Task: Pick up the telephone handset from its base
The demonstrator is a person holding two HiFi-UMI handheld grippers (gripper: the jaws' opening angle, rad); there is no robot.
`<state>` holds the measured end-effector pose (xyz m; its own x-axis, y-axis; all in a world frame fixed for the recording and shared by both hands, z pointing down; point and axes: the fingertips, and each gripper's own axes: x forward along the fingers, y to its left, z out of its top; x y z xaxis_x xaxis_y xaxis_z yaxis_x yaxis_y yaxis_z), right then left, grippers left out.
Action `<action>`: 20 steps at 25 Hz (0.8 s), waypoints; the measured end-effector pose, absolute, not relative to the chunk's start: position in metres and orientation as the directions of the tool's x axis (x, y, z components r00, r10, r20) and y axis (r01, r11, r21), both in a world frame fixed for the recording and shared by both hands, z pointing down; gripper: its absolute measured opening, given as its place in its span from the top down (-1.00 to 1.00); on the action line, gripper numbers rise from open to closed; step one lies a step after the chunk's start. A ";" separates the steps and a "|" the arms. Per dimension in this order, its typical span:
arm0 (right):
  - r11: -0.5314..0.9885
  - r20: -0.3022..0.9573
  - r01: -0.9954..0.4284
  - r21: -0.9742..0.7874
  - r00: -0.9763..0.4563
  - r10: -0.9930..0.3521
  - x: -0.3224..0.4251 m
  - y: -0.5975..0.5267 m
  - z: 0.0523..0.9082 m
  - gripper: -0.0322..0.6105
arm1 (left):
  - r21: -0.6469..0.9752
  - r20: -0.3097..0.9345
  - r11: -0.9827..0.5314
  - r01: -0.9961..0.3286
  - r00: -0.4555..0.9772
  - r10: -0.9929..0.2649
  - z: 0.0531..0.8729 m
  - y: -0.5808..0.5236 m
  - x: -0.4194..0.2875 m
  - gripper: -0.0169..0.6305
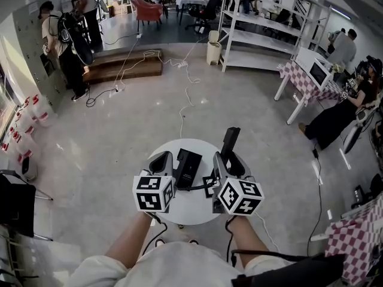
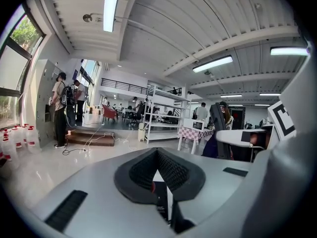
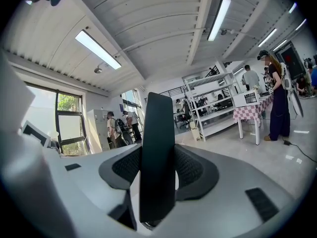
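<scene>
**Handset off its base, clamped upright on the right**

Start at the left edge of the small round white tabletop (image 1: pixel 191 211). Find there the left gripper (image 1: pixel 163 159), clenched tip to tip on nothing. Placed just beside the flat black plastic telephone base (image 1: pixel 187 167); cannot tell whether touching it.

Move to the middle. Note the base lying flat on the tabletop with nothing resting on it. Note also what looks like a thin black cord (image 1: pixel 197 187), trailing from its near end toward the right.

Go on to the right. Find the right gripper (image 1: pixel 230 160) grasping the slim black plastic telephone handset (image 1: pixel 230 141). Gripped low on its length, with both ribbed pads pressed against its sides. Held near upright, most of the bar rising above the jaws, apart from the base and raised off the tabletop.

As for handling:
- **Weight and stiffness:** Judge it light and stiff throughout, with no give under the pads.
- **Fragility:** Probably sturdy enough, though not worth dropping.
- **Surface:** Expect smooth, hard plastic, so somewhat slippery.
- **Current hold:** Likely to pivot when pinched this near one end.
- **Better hold:** Take it across the narrow middle, squeezing firmly.
- **Cord:** Allow for a sideways tug if it draws taut.
</scene>
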<state>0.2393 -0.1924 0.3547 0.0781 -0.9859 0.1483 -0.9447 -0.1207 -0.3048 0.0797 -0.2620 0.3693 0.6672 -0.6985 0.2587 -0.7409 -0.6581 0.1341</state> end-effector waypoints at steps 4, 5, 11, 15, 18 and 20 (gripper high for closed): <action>-0.125 0.168 -0.942 -0.313 0.075 -0.983 0.235 -0.196 0.364 0.22 | 0.132 0.265 -0.660 -0.740 0.668 -0.696 0.372 -0.266 0.077 0.92; -0.124 0.171 -0.940 -0.317 0.072 -0.983 0.235 -0.197 0.367 0.22 | 0.129 0.264 -0.660 -0.740 0.668 -0.696 0.372 -0.267 0.077 0.92; -0.115 0.171 -0.939 -0.325 0.061 -0.983 0.231 -0.202 0.367 0.22 | 0.123 0.255 -0.665 -0.737 0.671 -0.696 0.367 -0.273 0.077 0.92; -0.108 0.167 -0.939 -0.328 0.055 -0.984 0.227 -0.208 0.366 0.22 | 0.122 0.254 -0.670 -0.732 0.676 -0.692 0.367 -0.274 0.077 0.92; -0.114 0.171 -0.941 -0.320 0.062 -0.983 0.227 -0.209 0.366 0.22 | 0.123 0.252 -0.675 -0.727 0.681 -0.688 0.368 -0.274 0.077 0.92; -0.120 0.176 -0.940 -0.319 0.066 -0.982 0.226 -0.208 0.367 0.22 | 0.123 0.251 -0.679 -0.723 0.685 -0.684 0.368 -0.274 0.077 0.92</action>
<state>0.2265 -0.2082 0.3668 0.0657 -0.9822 0.1757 -0.9401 -0.1200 -0.3192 0.0772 -0.2737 0.3676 0.6849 -0.6839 0.2515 -0.7235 -0.6793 0.1229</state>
